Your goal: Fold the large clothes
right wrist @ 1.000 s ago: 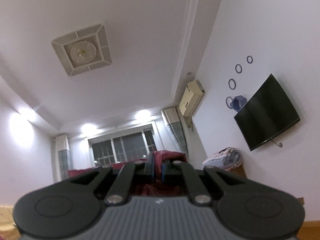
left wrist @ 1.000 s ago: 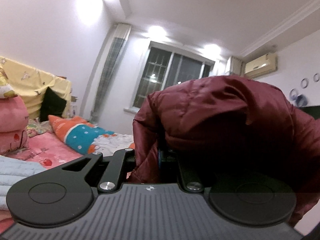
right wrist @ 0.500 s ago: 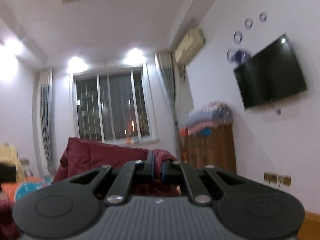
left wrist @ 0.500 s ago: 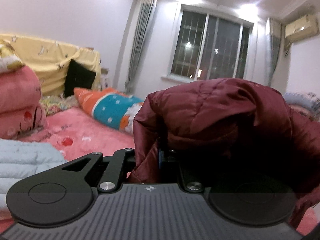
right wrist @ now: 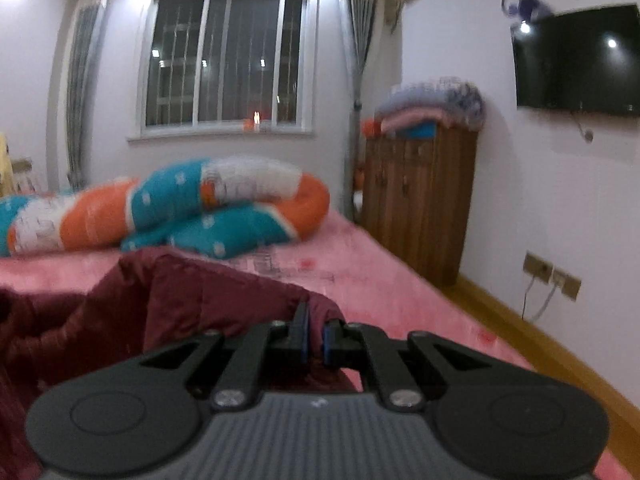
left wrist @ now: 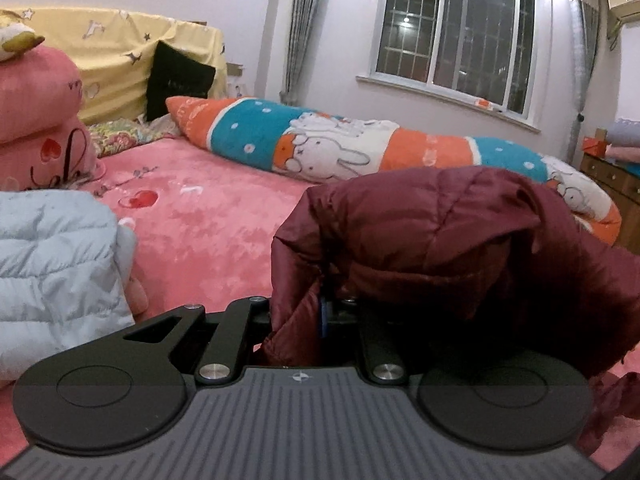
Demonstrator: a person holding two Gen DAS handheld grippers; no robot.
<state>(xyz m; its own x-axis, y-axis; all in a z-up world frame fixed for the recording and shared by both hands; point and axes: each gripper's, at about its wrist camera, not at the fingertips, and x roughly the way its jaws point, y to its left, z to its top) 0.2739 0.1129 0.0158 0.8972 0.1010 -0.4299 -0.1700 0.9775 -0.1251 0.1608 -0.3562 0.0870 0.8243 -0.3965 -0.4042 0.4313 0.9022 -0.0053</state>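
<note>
A dark red quilted jacket (left wrist: 440,232) hangs bunched over my left gripper (left wrist: 324,312) and hides its fingertips. Its fabric runs down between the jaws, which are opening slightly while still holding the cloth. In the right wrist view the same jacket (right wrist: 192,296) sags to the left, low over the pink bed. My right gripper (right wrist: 315,340) is shut on a thin edge of it, pinched between the blue pads.
The pink bed (left wrist: 208,216) carries a pale blue puffer jacket (left wrist: 52,264) at the left and a long orange-and-teal bolster (left wrist: 320,148) at the back. Pink folded quilts (left wrist: 36,100) stack at far left. A wooden cabinet (right wrist: 420,200) and a wall television (right wrist: 576,60) stand to the right.
Both grippers have dropped and tilted down, from facing the ceiling and window to facing the bed. The red jacket came down with them, still in both grips.
</note>
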